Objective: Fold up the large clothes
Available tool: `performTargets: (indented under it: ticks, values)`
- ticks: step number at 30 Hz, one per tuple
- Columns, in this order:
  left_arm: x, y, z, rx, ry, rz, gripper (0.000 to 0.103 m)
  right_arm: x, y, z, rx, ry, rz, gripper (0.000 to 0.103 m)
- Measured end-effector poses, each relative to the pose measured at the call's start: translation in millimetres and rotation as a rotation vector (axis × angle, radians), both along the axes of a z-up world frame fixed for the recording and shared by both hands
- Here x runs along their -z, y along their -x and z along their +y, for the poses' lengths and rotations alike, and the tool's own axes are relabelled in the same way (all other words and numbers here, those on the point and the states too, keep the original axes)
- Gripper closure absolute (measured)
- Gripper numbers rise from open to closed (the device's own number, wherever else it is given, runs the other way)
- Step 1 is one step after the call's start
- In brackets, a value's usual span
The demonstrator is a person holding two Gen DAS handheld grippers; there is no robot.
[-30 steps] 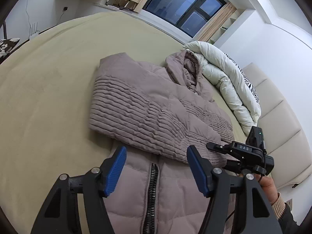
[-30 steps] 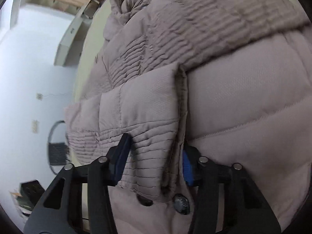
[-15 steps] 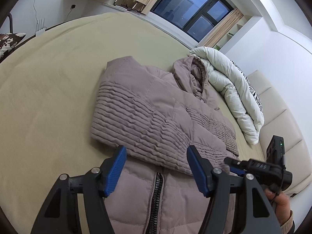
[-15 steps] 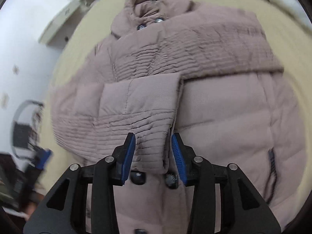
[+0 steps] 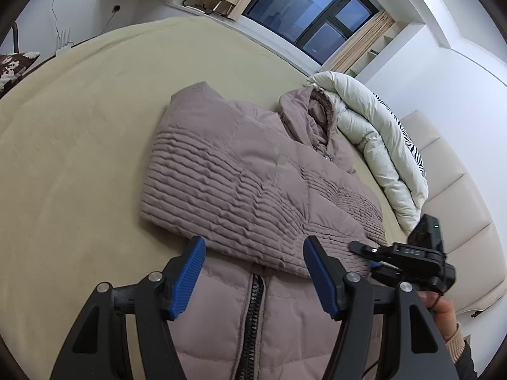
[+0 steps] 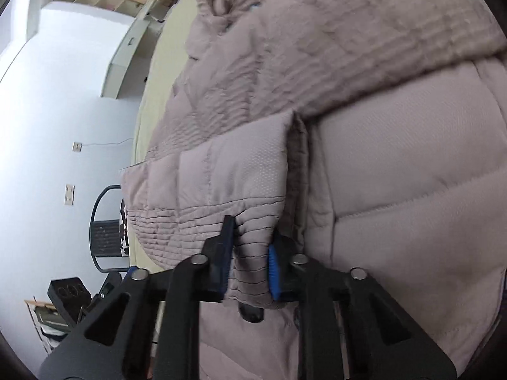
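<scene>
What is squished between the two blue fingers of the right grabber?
The jacket's sleeve cuff. In the right wrist view the right gripper pinches its ribbed end, with the rest of the puffy jacket beyond it.

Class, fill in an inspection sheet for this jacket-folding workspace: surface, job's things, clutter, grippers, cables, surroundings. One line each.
Surface: beige bed, smooth where bare.
Job's things: mauve jacket lying flat, one sleeve folded across the chest, zipper closed, hood toward the window.
Clutter: rolled white duvet beside the hood.
Grippers: left gripper open above the jacket, holding nothing; right gripper shut on the sleeve cuff.
Cables: wall cable near a socket; none on the bed.
Surroundings: dark window, curtains, cream headboard, chair.
</scene>
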State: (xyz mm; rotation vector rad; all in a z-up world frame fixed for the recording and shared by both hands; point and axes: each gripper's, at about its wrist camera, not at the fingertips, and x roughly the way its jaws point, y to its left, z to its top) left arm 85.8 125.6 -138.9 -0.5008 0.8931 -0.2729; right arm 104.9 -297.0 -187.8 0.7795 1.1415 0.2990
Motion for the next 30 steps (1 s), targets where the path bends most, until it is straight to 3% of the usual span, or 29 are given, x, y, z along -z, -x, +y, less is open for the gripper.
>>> performTargets:
  ticks: [3,9,11,13,16,22,25,27,30]
  values:
    - [-1,-7,5,-0.025,-0.011,-0.001,0.036,-47,1,11,-0.031,0.009,-0.102,0.092]
    - [-18,-37,8,-0.094,-0.026,-0.051,0.036,-181,-31,5,-0.031,0.009,-0.374,0.092]
    - [-25,-53,8,-0.112,-0.031,-0.078,0.036,-210,-48,-2,-0.005,0.057,-0.431,0.092]
    - [-31,-72,4,-0.125,-0.050,-0.093,0.036,-219,-53,-34,0.041,0.085,-0.433,0.093]
    - [-32,-101,-6,-0.112,-0.090,-0.106,0.036,-194,-59,-83,0.131,0.136,-0.378,0.093]
    - [-9,-151,-44,-0.030,-0.188,-0.075,0.039,-71,-39,-188,0.369,0.122,-0.149,0.092]
    - [10,-173,-71,0.030,-0.251,-0.039,0.042,-22,-33,-205,0.407,0.070,-0.115,0.092]
    - [30,-193,-85,0.052,-0.309,0.008,0.042,-11,-35,-207,0.409,0.068,-0.135,0.092]
    - [53,-200,-89,0.068,-0.334,0.043,0.041,-14,-35,-210,0.410,0.044,-0.151,0.091]
